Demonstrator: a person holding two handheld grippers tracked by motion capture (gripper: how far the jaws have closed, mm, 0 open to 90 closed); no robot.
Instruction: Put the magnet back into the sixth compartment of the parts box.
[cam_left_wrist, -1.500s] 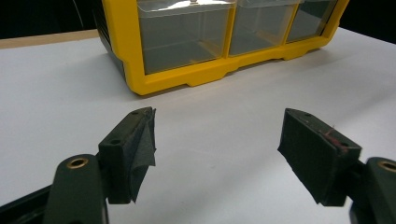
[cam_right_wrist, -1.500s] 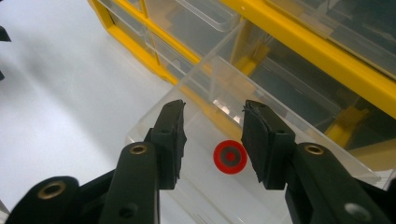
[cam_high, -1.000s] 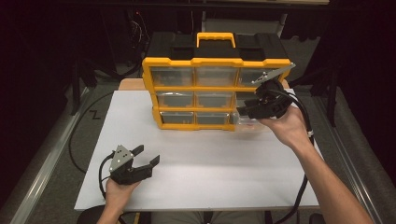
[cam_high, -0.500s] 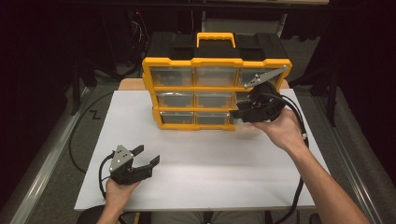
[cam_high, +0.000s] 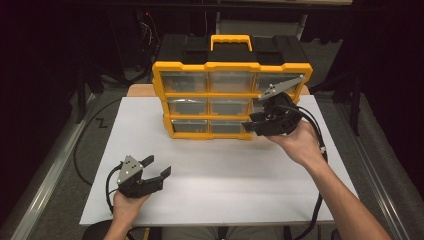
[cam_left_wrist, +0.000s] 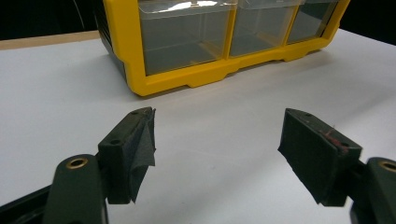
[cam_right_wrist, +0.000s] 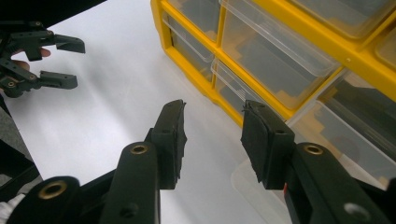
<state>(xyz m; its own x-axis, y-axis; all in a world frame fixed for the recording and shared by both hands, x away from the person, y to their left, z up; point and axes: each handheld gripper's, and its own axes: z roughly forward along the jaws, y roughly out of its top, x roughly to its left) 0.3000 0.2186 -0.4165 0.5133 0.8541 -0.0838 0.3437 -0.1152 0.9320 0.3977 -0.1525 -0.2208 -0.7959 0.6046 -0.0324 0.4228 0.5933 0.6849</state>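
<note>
A white bench (cam_high: 210, 185) carries a yellow and black drawer cabinet (cam_high: 230, 75) standing upright at its far edge, with 3 rows of 3 clear drawers facing the person. The right claw (cam_high: 252, 125), jaws partly open and holding nothing, sits just beside the cabinet's lower right corner. The left claw (cam_high: 159, 167), wide open and empty, hovers near the front left corner of the bench, well apart from the cabinet

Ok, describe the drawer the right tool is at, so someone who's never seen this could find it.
Start at the yellow drawer organizer standing at the back of the white table, with three rows of three clear drawers. Go to the bottom row, far right, where the right tool is. That drawer is pulled forward out of the frame; its neighbours sit flush.
</note>
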